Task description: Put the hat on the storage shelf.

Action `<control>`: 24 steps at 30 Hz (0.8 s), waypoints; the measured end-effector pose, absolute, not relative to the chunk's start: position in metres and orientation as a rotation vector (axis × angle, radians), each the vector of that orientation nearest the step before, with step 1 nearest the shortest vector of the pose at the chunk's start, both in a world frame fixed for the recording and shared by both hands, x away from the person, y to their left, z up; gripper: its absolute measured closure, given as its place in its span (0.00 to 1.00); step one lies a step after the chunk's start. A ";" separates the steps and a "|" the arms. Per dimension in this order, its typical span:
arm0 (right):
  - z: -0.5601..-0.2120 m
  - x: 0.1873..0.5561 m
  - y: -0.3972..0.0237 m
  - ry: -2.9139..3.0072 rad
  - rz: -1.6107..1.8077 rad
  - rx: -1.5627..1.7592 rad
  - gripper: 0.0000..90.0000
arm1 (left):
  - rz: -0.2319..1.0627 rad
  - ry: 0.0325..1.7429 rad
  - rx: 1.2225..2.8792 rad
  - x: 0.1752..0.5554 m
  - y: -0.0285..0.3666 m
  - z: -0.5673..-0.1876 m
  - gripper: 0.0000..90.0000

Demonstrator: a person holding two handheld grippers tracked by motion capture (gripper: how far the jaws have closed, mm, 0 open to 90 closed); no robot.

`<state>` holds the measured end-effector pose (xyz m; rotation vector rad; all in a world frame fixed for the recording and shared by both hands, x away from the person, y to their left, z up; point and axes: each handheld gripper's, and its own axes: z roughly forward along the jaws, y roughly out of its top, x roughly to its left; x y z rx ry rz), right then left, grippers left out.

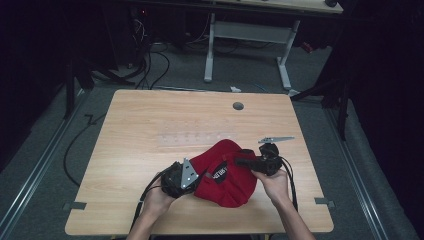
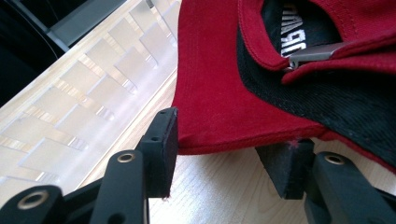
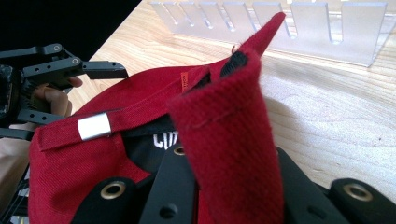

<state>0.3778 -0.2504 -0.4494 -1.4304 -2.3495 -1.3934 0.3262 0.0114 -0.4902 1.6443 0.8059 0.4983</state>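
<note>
A red cap (image 1: 225,175) with a black lining lies near the front middle of the wooden table (image 1: 145,125). My left gripper (image 1: 200,177) is at the cap's left side. In the left gripper view its jaws (image 2: 229,154) stand apart with the cap's red edge (image 2: 210,93) between them; the left pad touches the fabric corner, but there is no firm pinch. My right gripper (image 1: 240,161) is shut on the cap's right side, and a fold of red fabric (image 3: 229,130) rises from between its jaws (image 3: 233,186). A metal strap buckle (image 3: 94,126) shows at the cap's back opening.
A clear slotted rack (image 1: 187,136) lies flat on the table just behind the cap. A round cable hole (image 1: 238,106) sits near the far edge. Beyond the table are cables on the floor and the white legs of a desk (image 1: 247,35).
</note>
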 end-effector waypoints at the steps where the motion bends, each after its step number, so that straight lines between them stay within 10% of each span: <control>1: -0.450 0.378 -0.250 -2.350 -1.389 -1.431 0.94 | 0.495 0.807 1.646 0.326 0.011 -0.490 0.56; 24: -0.451 0.380 -0.246 -2.309 -1.444 -1.365 0.86 | 0.375 0.764 1.663 0.323 0.021 -0.482 0.78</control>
